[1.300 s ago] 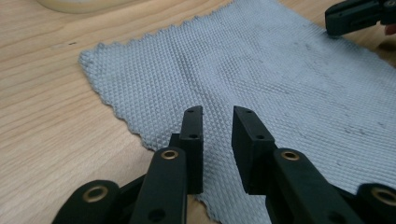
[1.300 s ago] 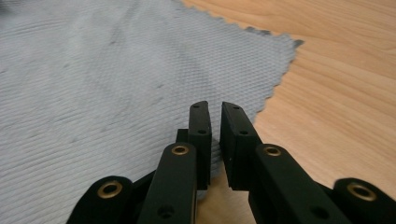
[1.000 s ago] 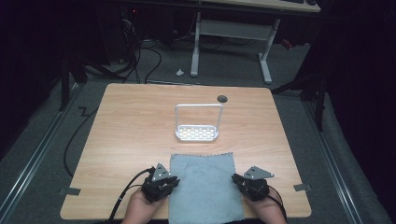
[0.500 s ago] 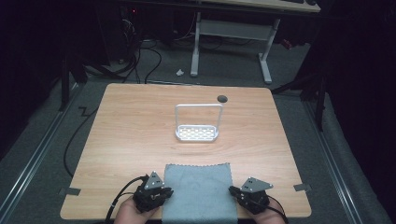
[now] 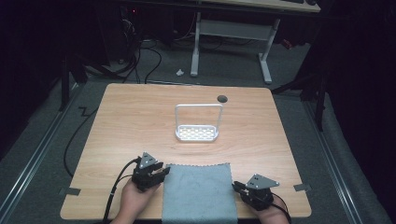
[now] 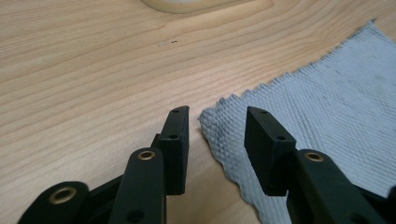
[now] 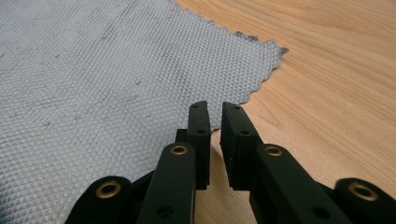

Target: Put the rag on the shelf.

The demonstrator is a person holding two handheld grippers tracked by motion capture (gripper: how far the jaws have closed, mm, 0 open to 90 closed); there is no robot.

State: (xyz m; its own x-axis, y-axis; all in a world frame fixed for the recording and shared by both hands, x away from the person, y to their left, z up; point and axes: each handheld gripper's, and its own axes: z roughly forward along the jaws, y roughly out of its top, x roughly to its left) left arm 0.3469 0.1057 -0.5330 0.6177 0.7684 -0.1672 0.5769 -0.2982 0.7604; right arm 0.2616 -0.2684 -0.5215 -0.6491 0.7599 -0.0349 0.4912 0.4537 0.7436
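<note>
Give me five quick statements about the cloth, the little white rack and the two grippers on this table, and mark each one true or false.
1. The grey cloth lies flat at the near edge of the wooden table. True.
2. The left gripper has its jaws parted around the cloth's corner. True.
3. The white rack stands on top of the cloth. False: it stands on bare wood farther back, apart from the cloth.
4. The right gripper has its jaws spread wide. False: they stand close together with a narrow gap, at the cloth's scalloped edge.
5. The cloth is folded in half. False: it lies spread out in a single layer.
</note>
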